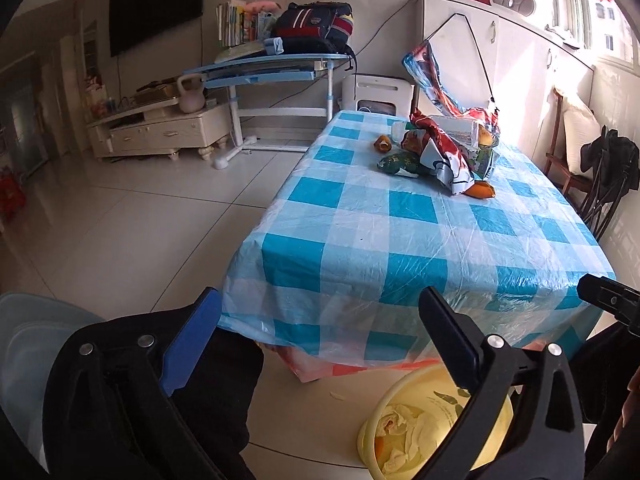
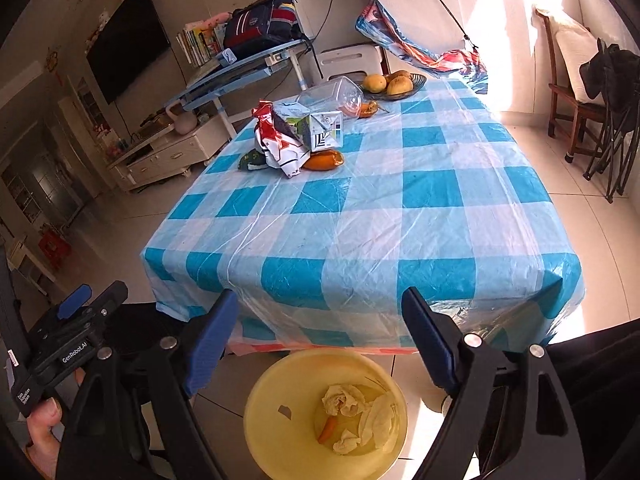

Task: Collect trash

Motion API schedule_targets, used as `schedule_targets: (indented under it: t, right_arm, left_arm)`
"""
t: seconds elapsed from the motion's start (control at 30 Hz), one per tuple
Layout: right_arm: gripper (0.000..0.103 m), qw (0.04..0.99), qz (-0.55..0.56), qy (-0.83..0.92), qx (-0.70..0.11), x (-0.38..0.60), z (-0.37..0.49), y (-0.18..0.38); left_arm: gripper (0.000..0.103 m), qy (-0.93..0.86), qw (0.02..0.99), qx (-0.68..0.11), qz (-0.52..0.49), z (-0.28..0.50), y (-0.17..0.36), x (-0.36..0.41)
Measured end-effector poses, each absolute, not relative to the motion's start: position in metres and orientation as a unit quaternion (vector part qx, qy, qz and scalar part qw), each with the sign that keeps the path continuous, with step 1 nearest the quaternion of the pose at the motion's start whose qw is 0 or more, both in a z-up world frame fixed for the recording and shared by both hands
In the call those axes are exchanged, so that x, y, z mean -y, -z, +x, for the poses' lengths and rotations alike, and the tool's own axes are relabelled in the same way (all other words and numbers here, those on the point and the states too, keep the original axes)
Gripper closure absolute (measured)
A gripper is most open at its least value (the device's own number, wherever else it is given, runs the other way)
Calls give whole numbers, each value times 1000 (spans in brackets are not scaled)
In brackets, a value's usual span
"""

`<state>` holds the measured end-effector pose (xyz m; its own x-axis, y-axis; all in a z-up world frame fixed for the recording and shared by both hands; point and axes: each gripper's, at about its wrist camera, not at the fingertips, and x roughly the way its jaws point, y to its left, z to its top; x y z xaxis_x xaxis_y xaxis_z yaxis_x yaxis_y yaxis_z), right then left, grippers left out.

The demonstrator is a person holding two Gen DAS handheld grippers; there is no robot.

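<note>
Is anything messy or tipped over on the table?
Yes. A clear plastic jar lies tipped on its side beside the fruit bowl, and a crumpled snack wrapper, a carton and orange peel are heaped mid-table.

Both wrist views face 12 o'clock from the near end of the table [image 1: 400,220], sharing it and the bin [image 2: 280,400] below.

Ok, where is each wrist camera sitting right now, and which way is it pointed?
Left wrist: low, off the table's near left corner, facing the checked table; open left tongs frame it, right tongs' tip at right.
Right wrist: higher, over the yellow bin, facing along the table; open right tongs, left tongs and a thumb at left.
Shared: table, bin, wrapper pile.
</note>
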<state>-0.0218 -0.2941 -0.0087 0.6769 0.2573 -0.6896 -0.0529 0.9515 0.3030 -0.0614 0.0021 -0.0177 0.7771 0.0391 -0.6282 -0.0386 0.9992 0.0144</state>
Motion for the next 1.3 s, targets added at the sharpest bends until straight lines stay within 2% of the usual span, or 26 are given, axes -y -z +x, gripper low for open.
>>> schedule_targets:
  t: [1.3]
  right_arm:
    - [22,907,81,-101,-402,274,-22,13]
  left_arm:
    - [7,-27,941,-338,2,-63,23,-2]
